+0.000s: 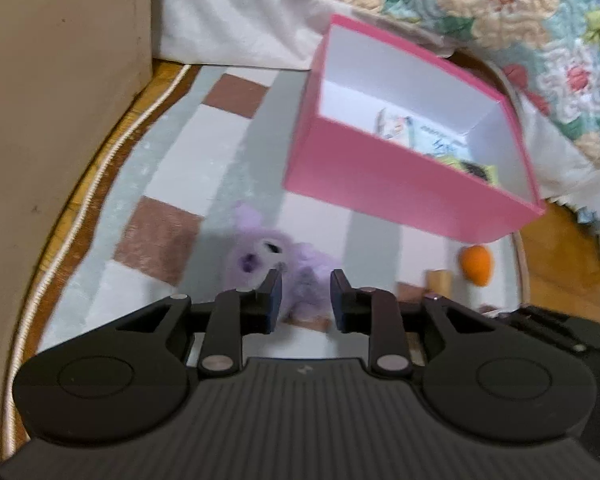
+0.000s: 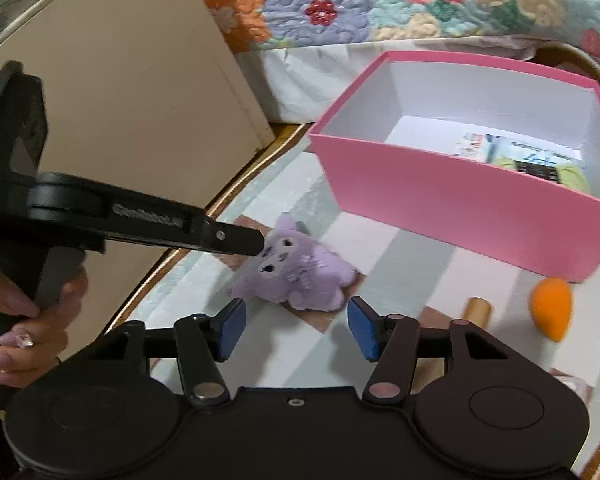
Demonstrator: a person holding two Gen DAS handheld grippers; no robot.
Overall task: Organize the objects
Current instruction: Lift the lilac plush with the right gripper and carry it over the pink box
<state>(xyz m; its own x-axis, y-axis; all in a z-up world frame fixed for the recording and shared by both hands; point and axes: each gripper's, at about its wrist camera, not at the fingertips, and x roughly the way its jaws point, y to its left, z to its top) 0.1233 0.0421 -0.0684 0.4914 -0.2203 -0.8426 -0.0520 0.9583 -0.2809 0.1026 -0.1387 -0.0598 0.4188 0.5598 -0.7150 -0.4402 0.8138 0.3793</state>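
Observation:
A purple plush toy [image 1: 260, 256] [image 2: 300, 276] lies on the checked rug in front of the pink box [image 1: 380, 176] [image 2: 460, 208]. My left gripper [image 1: 306, 300] hangs just above the toy with a narrow gap between its pads and nothing pressed between them. From the right wrist view, the left gripper [image 2: 256, 245] comes in from the left, its tip at the toy's head. My right gripper [image 2: 298, 330] stands open, just short of the toy, with nothing between its fingers. The open box holds a few small packets [image 2: 520, 156].
An orange egg-shaped sponge [image 2: 550, 306] [image 1: 476, 266] and a small wooden cylinder [image 2: 478, 310] [image 1: 440, 280] lie on the rug [image 1: 168, 168] right of the toy. A beige panel [image 2: 140, 92] stands at the left. A flowered quilt [image 2: 380, 0] hangs behind the box. A hand [image 2: 24, 320] grips the left tool.

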